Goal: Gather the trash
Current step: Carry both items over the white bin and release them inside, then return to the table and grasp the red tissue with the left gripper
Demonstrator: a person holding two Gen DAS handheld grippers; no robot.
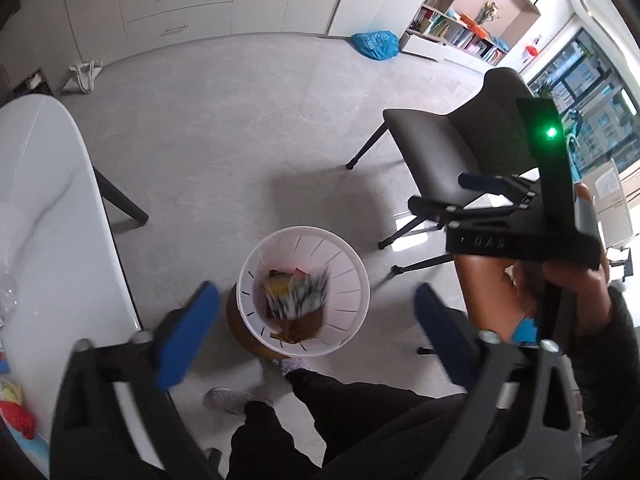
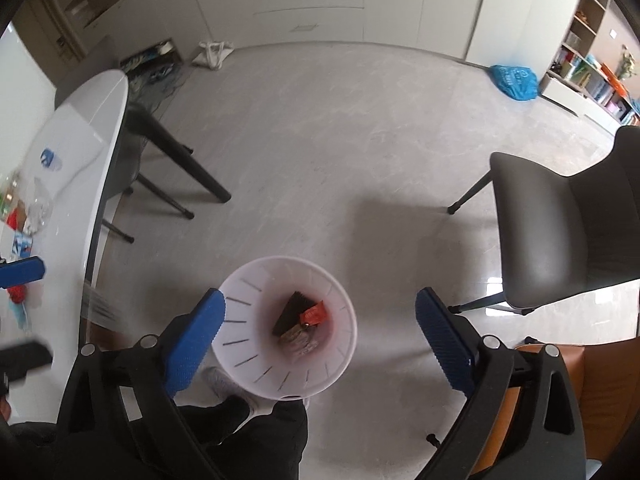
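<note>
Both claws, left claw and right claw, gape wide and empty above the round white slotted plastic bin. Wrappers lie inside it. Best to stay centred over the rim.

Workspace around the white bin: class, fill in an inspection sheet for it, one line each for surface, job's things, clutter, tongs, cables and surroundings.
Surface: grey floor, bare around the bin; white table at the left.
Job's things: white bin on the floor, wrappers inside; one blurred piece at its mouth in the left view.
Clutter: more scraps on the table.
Tongs: left tongs and right tongs both open over the bin, nothing between the pads.
Cables: a tangle by the far wall.
Surroundings: grey chair, blue bag, tote bag, shelves, the person's legs.
</note>
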